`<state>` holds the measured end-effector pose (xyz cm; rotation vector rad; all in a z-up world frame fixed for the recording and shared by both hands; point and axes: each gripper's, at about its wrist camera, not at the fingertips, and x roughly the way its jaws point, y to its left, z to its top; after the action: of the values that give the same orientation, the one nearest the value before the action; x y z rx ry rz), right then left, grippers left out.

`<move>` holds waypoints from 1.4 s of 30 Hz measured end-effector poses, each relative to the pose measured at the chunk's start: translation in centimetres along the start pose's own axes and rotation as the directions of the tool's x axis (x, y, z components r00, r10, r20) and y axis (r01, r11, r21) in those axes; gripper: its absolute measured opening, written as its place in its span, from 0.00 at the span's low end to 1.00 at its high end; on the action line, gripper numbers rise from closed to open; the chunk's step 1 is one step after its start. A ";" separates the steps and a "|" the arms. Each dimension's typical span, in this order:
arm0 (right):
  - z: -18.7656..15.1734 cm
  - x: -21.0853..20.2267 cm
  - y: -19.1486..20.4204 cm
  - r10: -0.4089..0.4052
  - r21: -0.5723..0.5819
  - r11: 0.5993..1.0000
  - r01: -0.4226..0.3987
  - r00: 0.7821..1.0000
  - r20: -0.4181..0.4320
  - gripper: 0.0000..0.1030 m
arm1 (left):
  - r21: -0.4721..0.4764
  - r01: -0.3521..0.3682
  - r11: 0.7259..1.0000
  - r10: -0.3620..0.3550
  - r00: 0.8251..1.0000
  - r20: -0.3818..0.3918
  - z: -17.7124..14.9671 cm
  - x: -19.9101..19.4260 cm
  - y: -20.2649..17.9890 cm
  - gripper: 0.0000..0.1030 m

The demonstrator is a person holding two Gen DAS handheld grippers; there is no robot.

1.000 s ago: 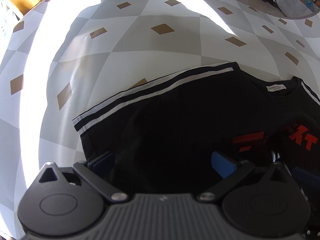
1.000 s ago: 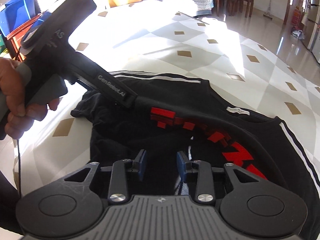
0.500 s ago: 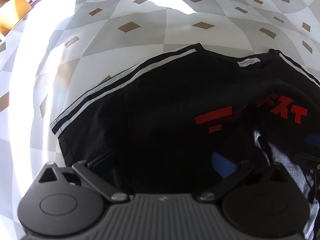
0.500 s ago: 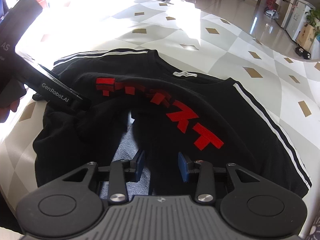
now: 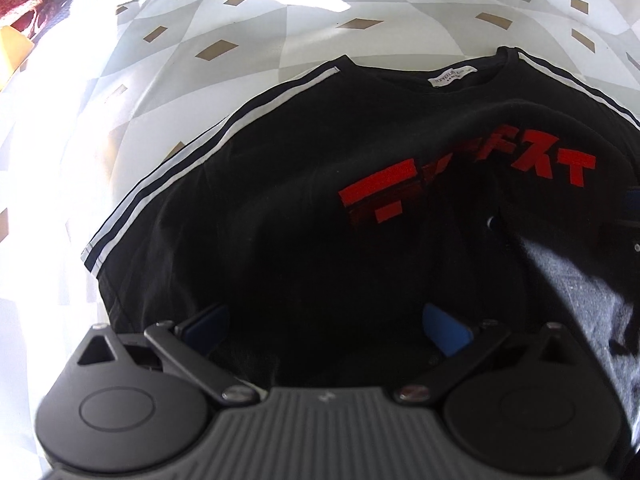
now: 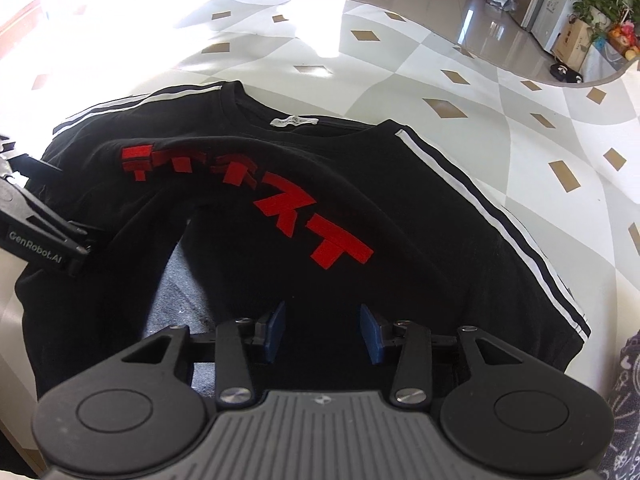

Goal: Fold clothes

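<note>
While black T-shirt (image 6: 360, 208) lies front-up on patterned bench (image 6: 480, 92), hem bunched, grey inside exposed: not yet flat for folding. Left gripper (image 5: 326, 322) wide open over hem, empty. Right gripper (image 6: 323, 330) opening, fabric between pads, unpinched. Red print illegible; "GenRobot.AI" on left gripper body.

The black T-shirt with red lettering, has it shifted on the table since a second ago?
Cannot tell: the black T-shirt with red lettering shows more now, but the cameras moved too.

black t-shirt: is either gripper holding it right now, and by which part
Neither grips it. The left gripper stands wide open over the black t-shirt near its hem; the right gripper is opening, hem fabric between its pads but not pinched.
</note>
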<state>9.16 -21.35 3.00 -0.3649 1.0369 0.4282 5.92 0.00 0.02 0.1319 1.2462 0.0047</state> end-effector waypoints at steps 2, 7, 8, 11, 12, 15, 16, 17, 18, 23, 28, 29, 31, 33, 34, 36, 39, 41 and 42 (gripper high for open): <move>-0.2 0.4 -1.0 -0.026 0.020 0.999 0.027 0.999 -0.022 0.41 | 0.008 0.010 1.000 -0.010 1.000 -0.006 -0.3 -0.1 0.3 1.00; -0.8 0.5 -3.8 -0.054 0.081 0.995 0.057 0.998 -0.038 0.46 | 0.061 0.038 0.997 -0.035 0.999 -0.039 -1.0 -0.3 1.4 1.00; -0.9 0.5 -4.5 -0.050 0.102 0.993 0.055 0.998 -0.042 0.46 | 0.075 0.038 0.996 -0.035 0.998 -0.045 -1.2 -0.4 1.5 1.00; -1.2 0.4 -6.2 -0.036 0.139 0.989 0.043 0.998 -0.058 0.46 | 0.091 0.033 0.995 -0.028 0.998 -0.061 -1.7 -0.7 1.9 1.00; -1.2 0.3 -6.3 -0.039 0.132 0.990 0.047 0.997 -0.062 0.46 | 0.091 0.031 0.995 -0.025 0.997 -0.068 -1.8 -0.7 2.0 1.00; -1.3 0.1 -6.5 -0.041 0.109 0.993 0.049 0.996 -0.076 0.46 | 0.099 0.018 0.995 -0.009 0.996 -0.084 -2.0 -1.0 2.2 1.00; -1.3 0.0 -6.5 -0.043 0.105 0.993 0.051 0.996 -0.081 0.46 | 0.103 0.011 0.995 -0.002 0.996 -0.087 -2.0 -1.1 2.2 1.00; -1.3 -0.1 -6.4 -0.046 0.100 0.993 0.055 0.995 -0.087 0.46 | 0.106 0.005 0.994 0.005 0.996 -0.091 -2.0 -1.3 2.1 1.00; -1.3 -0.1 -6.2 -0.053 0.092 0.994 0.062 0.994 -0.095 0.46 | 0.112 0.001 0.994 0.010 0.995 -0.094 -1.9 -1.4 2.0 1.00; -1.1 -1.5 -5.0 -0.056 0.035 0.998 0.059 0.993 -0.100 0.46 | 0.152 -0.004 0.988 0.015 0.997 -0.072 -1.2 -2.8 1.7 1.00; -0.1 -3.4 -5.6 0.037 0.124 0.992 -0.036 0.999 -0.009 0.47 | 0.025 0.068 0.997 -0.068 0.997 0.020 0.9 -4.6 4.2 1.00; 0.2 -3.5 -5.7 0.046 0.137 0.990 -0.046 0.999 0.009 0.47 | -0.009 0.075 0.997 -0.074 0.997 0.037 1.4 -4.6 4.8 1.00; 0.8 -3.7 -5.8 0.049 0.156 0.986 -0.055 0.998 0.042 0.47 | -0.063 0.066 0.996 -0.061 0.996 0.068 2.3 -4.6 5.5 1.00; 1.6 -3.6 -5.8 0.047 0.176 0.983 -0.057 0.997 0.062 0.47 | -0.116 0.055 0.992 -0.043 0.994 0.102 3.2 -4.5 6.1 1.00; 2.0 -3.5 -5.8 0.044 0.185 0.981 -0.056 0.997 0.068 0.47 | -0.138 0.053 0.989 -0.037 0.992 0.118 3.5 -4.5 6.4 1.00; 2.7 -3.2 -5.9 0.040 0.199 0.978 -0.055 0.996 0.080 0.47 | -0.186 0.058 0.981 -0.033 0.990 0.134 3.9 -4.2 7.0 1.00; 3.7 -2.4 -5.8 0.039 0.206 0.977 -0.058 0.995 0.092 0.47 | -0.248 0.073 0.966 -0.037 0.988 0.149 4.3 -3.8 7.9 1.00; 4.2 -1.8 -5.8 0.036 0.219 0.974 -0.056 0.995 0.095 0.48 | -0.263 0.067 0.963 -0.027 0.988 0.153 4.5 -3.6 8.1 1.00; 4.4 -1.5 -5.8 0.034 0.227 0.972 -0.055 0.995 0.096 0.48 | -0.265 0.064 0.962 -0.023 0.988 0.155 4.8 -3.4 8.1 1.00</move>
<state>14.68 -24.50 6.84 -0.1141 0.9946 0.3572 9.87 7.36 5.56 -0.1305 1.0856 0.1241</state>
